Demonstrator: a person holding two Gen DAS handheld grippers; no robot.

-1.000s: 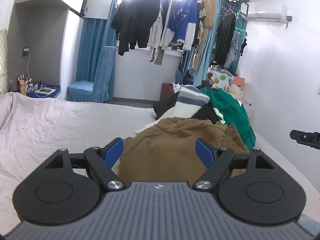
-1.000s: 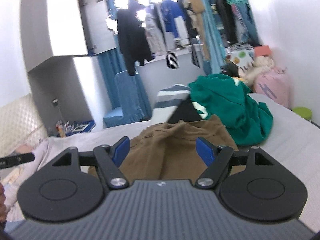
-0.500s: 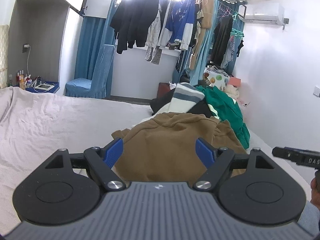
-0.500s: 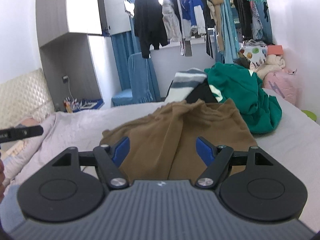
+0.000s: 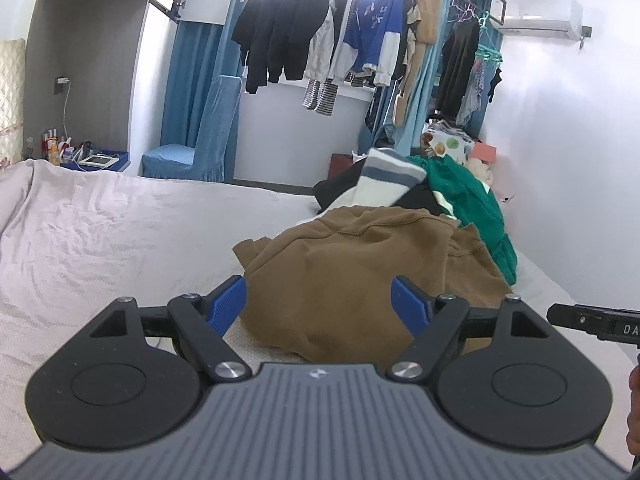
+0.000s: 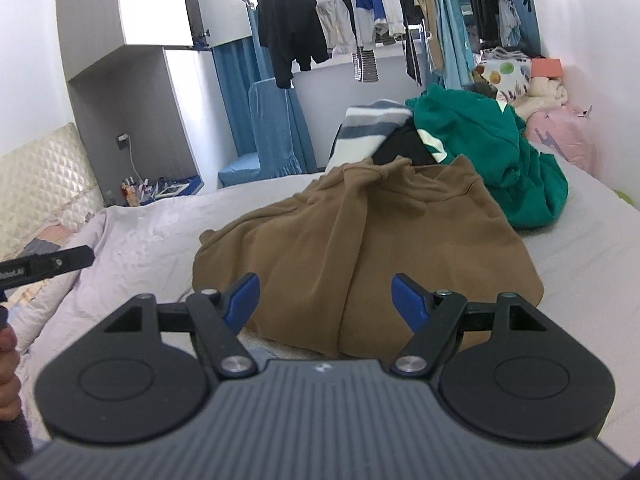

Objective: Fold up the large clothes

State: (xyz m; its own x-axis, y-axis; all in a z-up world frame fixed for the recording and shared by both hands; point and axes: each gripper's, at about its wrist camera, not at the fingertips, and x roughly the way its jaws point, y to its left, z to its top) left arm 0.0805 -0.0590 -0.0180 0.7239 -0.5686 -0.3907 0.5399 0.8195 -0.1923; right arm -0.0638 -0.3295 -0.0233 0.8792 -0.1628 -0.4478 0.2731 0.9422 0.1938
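A brown top lies crumpled on the bed, in front of a heap with a green top and a striped one. The left gripper and right gripper both hang just above its near edge, fingers apart (nothing clamped).
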